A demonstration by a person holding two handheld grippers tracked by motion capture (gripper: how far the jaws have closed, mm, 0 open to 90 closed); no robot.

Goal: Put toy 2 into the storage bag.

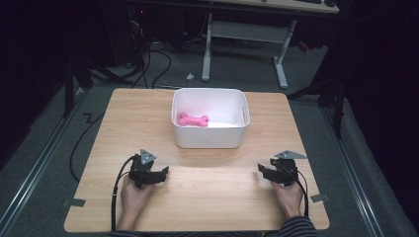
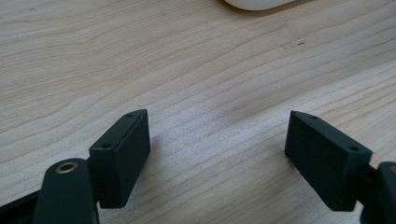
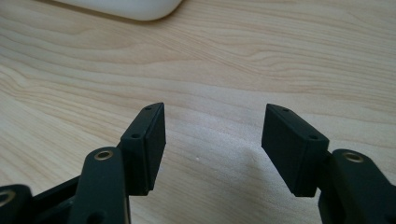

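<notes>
A pink bone-shaped toy [image 1: 193,120] lies inside the white tub [image 1: 210,140] at the middle back of the wooden table [image 1: 207,197]. My left gripper [image 1: 165,173] rests low over the table at the front left, held by a hand, its jaws pointing right. In the left gripper view its jaws [image 2: 217,154] stand open over bare wood. My right gripper [image 1: 261,169] sits at the front right, jaws pointing left. In the right gripper view the gripper [image 3: 215,140] is open, with nothing between the pads.
The white tub's rounded corner shows at the top of the left gripper view [image 2: 257,3] and the right gripper view [image 3: 135,8]. Cables [image 1: 116,192] trail from both grippers toward the front edge. Grey tape tabs [image 1: 74,202] stick out at the table's sides. A desk frame [image 1: 244,34] stands beyond.
</notes>
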